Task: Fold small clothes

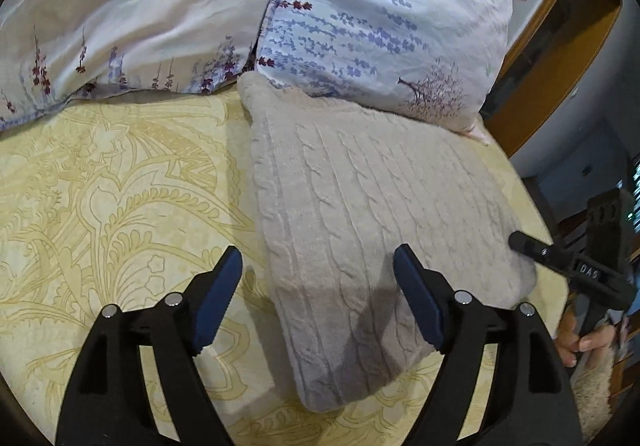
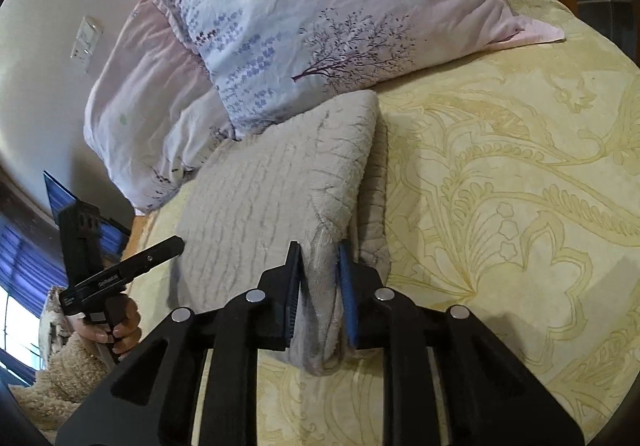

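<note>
A folded beige cable-knit sweater [image 1: 360, 186] lies on the yellow patterned bedsheet [image 1: 100, 186], its far end against a pillow. In the left wrist view my left gripper [image 1: 318, 262] is open above the sweater's near left edge, and its blue pads touch nothing. In the right wrist view my right gripper [image 2: 319, 250] is shut on a raised fold at the near corner of the sweater [image 2: 272, 186], with knit pinched between the pads. Each view shows the other gripper at the sweater's side, held by a hand [image 2: 120, 330].
A floral pillow [image 1: 380, 6] and a pale pink duvet [image 1: 140, 6] lie at the head of the bed behind the sweater. The wooden bed frame [image 1: 560, 58] runs along the right. A wall switch [image 2: 86, 42] is at the left. The yellow sheet [image 2: 520, 206] stretches wide beside the sweater.
</note>
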